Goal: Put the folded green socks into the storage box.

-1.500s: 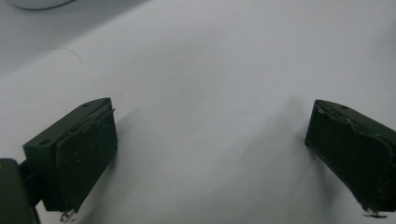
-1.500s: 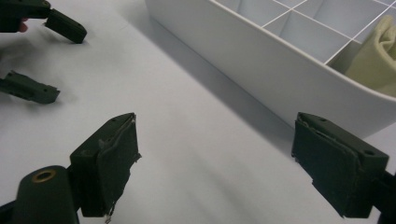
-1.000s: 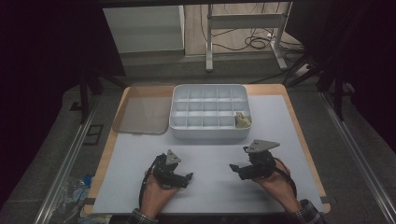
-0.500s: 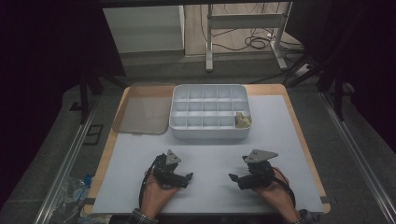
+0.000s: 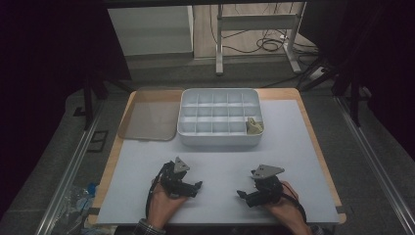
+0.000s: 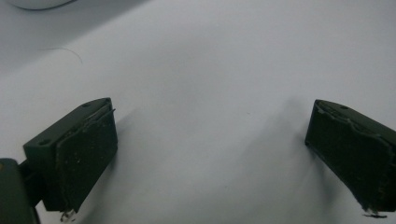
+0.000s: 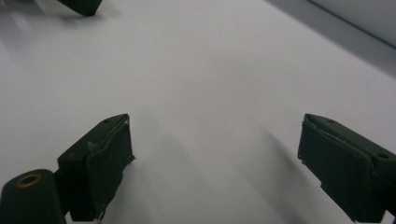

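My left gripper [image 5: 195, 188] rests low over the white mat [image 5: 220, 166] near the front edge, held by a hand and pointing right. Its jaws stand wide apart in the left gripper view, open [image 6: 210, 158] with bare mat between them. My right gripper [image 5: 243, 195] sits to its right, pointing left toward it, a grey three-cornered plate on top. It is open [image 7: 215, 163] too, with nothing between its jaws. A white compartment tray [image 5: 220, 139] stands at the back centre; a small olive-yellow object [image 5: 254, 126] lies in its near right compartment.
A translucent flat lid [image 5: 147, 120] lies left of the tray. The table's wooden rim [image 5: 318, 147] frames the mat. The tray's edge [image 6: 32, 3] peeks in at the top left of the left gripper view. The other gripper's jaw tip [image 7: 81, 5] shows in the right gripper view.
The right gripper has drawn back toward the front edge of the table and sunk lower. The left gripper has stayed where it was.
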Available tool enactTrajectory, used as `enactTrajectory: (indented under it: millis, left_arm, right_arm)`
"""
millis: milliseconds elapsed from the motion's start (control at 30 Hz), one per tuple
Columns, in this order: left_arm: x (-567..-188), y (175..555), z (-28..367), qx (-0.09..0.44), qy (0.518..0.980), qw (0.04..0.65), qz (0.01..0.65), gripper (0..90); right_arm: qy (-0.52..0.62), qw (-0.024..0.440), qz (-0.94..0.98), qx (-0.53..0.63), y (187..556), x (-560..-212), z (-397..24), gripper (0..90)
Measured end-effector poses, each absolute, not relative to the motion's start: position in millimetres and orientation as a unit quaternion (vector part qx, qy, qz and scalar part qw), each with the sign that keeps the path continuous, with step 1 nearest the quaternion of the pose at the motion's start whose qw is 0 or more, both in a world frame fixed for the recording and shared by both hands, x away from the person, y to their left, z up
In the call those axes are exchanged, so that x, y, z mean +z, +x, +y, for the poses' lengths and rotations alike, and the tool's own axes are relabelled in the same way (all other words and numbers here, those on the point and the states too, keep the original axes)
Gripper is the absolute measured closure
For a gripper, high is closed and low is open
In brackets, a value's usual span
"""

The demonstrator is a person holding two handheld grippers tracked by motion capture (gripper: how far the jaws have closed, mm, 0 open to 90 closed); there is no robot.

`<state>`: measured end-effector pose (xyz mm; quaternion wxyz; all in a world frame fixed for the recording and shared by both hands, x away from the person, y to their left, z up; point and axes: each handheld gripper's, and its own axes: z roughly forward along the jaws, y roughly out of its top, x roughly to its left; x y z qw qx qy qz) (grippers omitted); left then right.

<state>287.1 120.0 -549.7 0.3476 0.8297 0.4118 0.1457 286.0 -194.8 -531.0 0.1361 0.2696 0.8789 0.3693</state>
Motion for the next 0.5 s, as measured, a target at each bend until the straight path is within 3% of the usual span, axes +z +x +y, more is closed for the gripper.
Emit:
enactTrajectory:
  millis: [500]
  left_arm:
    - [-549.8, 287.1, 119.9, 0.146, 0.830, 0.347, 0.412, 2.3]
  right_arm:
    - [0.263, 0.128, 0.888, 0.354, 286.6, -536.9, -191.5, 5.9]
